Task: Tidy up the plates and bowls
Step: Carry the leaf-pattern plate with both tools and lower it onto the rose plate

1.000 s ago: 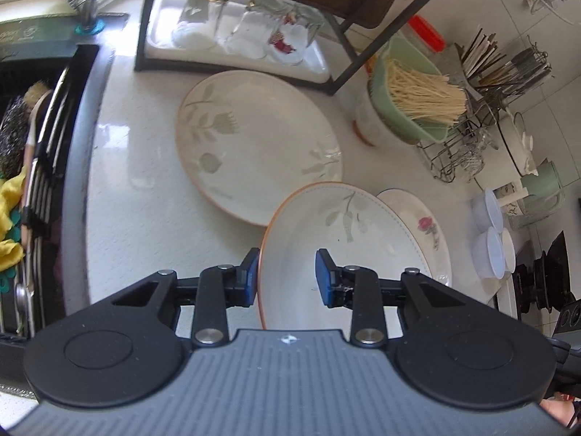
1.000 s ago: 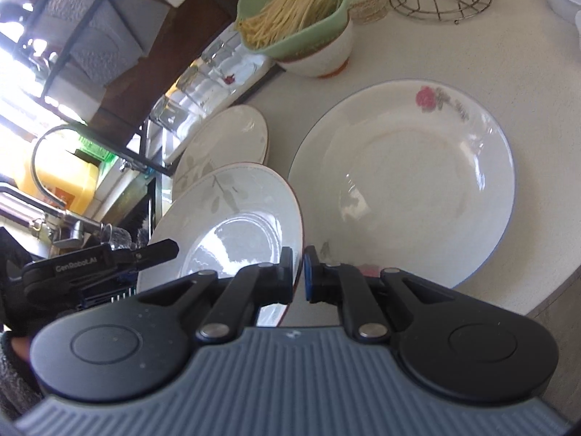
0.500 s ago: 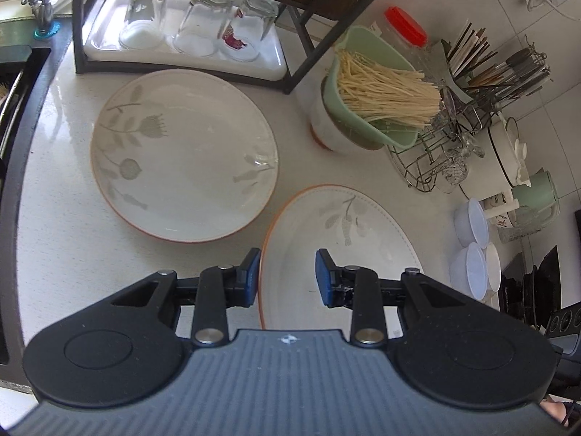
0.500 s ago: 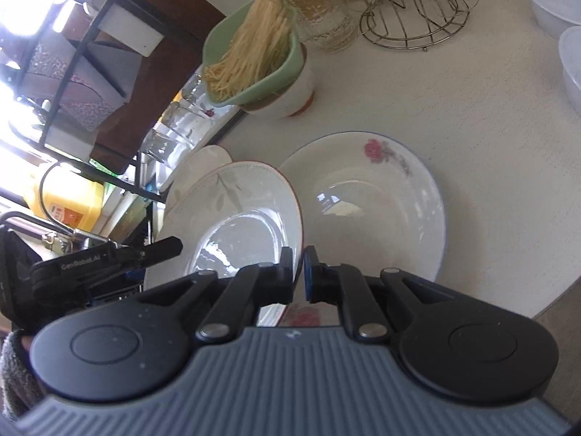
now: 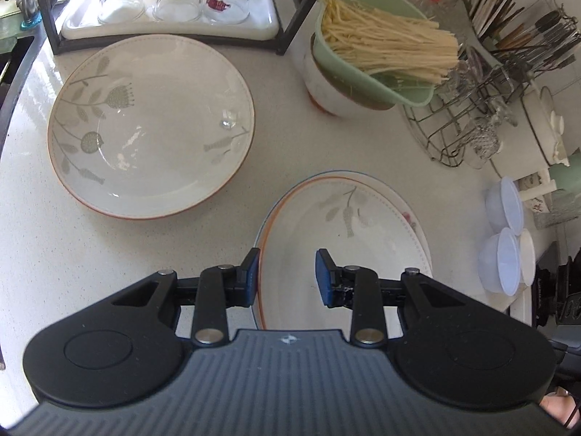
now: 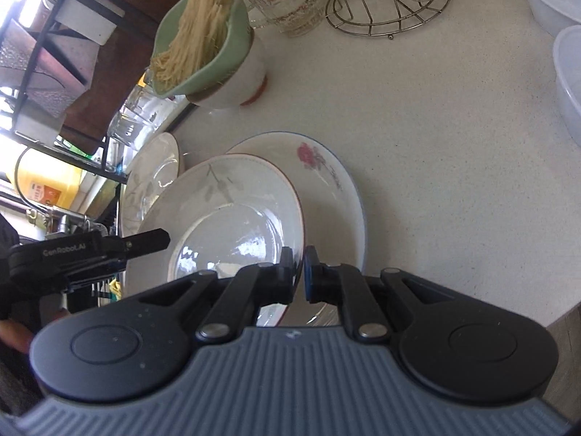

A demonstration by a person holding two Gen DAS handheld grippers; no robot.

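My right gripper (image 6: pixel 298 272) is shut on the near rim of an orange-rimmed leaf plate (image 6: pixel 232 210) and holds it over the rose plate (image 6: pixel 326 167) on the counter. In the left wrist view the same leaf plate (image 5: pixel 341 232) lies over the rose plate (image 5: pixel 408 218), whose edge shows at the right. My left gripper (image 5: pixel 287 276) is open, its fingers either side of the leaf plate's left part, not touching as far as I can tell. A large leaf-and-bird plate (image 5: pixel 152 123) lies on the counter to the far left.
A bowl with a green strainer of noodles (image 5: pixel 374 58) stands behind. A tray of upturned glasses (image 5: pixel 170 0) sits under a black rack. A wire glass stand (image 5: pixel 468 116) and several white plastic bowls (image 5: pixel 508 232) are at the right. The sink edge (image 5: pixel 14 72) is at the left.
The right gripper has carried the leaf plate right and down over the rose plate. The left gripper has moved along with it, staying open.
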